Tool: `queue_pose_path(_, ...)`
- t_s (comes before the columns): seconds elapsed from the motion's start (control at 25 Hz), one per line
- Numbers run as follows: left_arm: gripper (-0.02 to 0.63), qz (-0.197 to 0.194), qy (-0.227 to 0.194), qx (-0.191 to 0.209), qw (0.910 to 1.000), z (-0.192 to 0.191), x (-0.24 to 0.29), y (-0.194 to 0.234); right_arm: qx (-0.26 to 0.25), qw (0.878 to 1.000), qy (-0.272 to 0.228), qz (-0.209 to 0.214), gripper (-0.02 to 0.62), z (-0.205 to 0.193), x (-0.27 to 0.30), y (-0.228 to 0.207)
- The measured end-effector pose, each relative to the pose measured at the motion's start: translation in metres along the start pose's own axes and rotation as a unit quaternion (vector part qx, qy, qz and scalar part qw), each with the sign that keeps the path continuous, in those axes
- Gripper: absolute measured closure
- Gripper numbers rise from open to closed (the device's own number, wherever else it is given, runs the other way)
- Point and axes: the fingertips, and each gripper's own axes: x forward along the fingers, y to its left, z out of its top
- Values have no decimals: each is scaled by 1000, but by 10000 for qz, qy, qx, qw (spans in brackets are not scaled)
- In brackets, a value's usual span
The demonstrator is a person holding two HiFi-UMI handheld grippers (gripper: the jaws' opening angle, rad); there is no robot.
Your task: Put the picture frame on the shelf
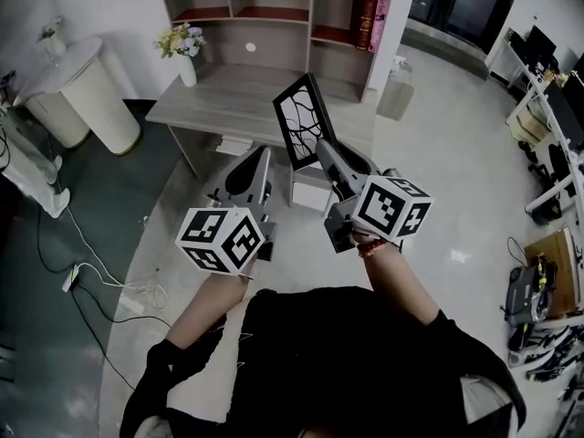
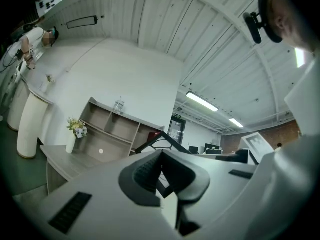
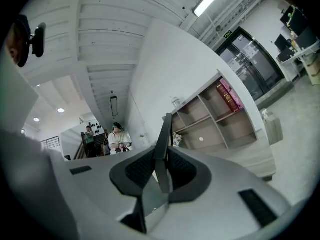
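The picture frame (image 1: 301, 121), black-edged with a white branching pattern, is held tilted in the air in front of the desk (image 1: 228, 99). My right gripper (image 1: 327, 153) is shut on its lower edge. In the right gripper view the frame's thin edge (image 3: 163, 134) stands upright between the pads of my right gripper (image 3: 162, 166). My left gripper (image 1: 263, 158) hangs just left of the frame, shut on nothing. In its own view the left gripper (image 2: 161, 156) has its tips together, with the frame (image 2: 159, 141) beyond them. The wooden shelf (image 1: 274, 12) stands at the back of the desk.
A vase of flowers (image 1: 182, 48) stands on the desk's left end, and books (image 1: 370, 16) fill the shelf's right compartment. A white cylindrical bin (image 1: 87, 94) is at the left, cables (image 1: 91, 263) lie on the floor, and a grey container (image 1: 397, 89) stands right of the desk.
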Motion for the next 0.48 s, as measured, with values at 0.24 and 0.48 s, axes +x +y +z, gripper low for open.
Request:
queue_pose_path(0.24,595,230,-112,-24,9997,-14,48,2,-39,9998,134,154,518,17,16,-47)
queue_pose_path(0.48,595,393,-131,-29,9991,-30,87,-1,-52,9993,241,293,518,32,30,-87)
